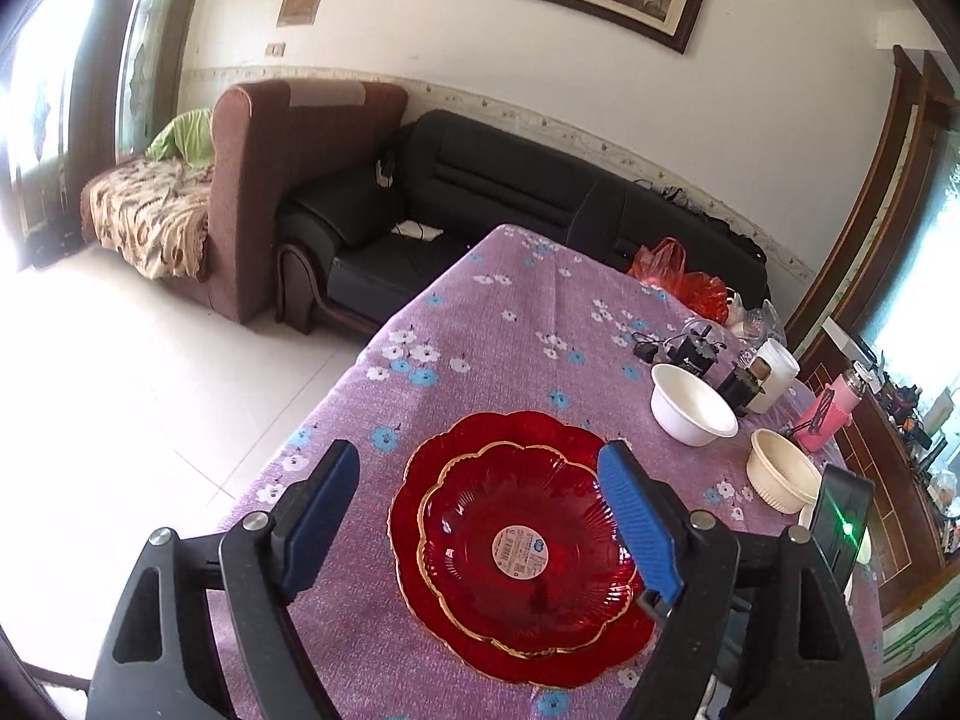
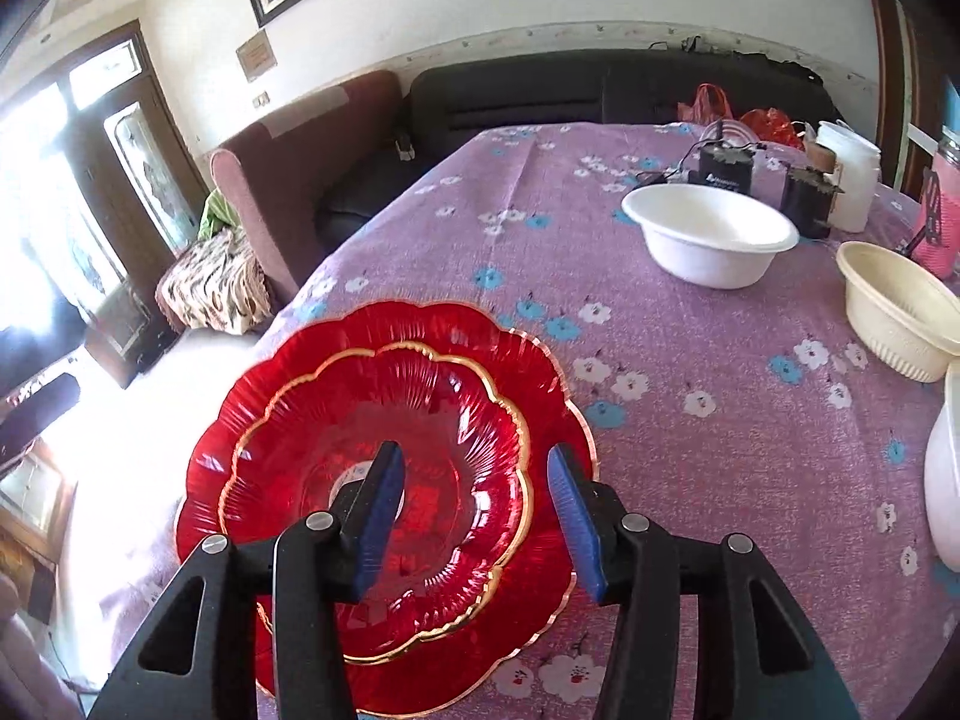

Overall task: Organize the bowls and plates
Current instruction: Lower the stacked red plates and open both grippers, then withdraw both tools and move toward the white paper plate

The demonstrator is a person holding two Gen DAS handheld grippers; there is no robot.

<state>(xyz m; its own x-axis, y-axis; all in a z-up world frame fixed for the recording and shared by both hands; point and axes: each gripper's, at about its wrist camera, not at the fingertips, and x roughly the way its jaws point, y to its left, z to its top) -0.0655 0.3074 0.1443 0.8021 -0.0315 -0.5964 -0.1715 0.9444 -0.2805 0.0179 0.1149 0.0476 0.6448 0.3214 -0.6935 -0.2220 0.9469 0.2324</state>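
A round sticker [image 1: 520, 550] sits in the smaller red plate [image 1: 528, 546], its print too small to read.

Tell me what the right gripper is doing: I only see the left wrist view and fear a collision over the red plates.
Observer: The right gripper is open, holding nothing.
Operator: Where is it?
Observer: Its fingers flank the rim of the smaller red plate, stacked on the larger red plate; contact unclear.
Operator: Anything else beside it?
Observer: A white vessel stands at the frame's right edge, nearer than the cream bowl.
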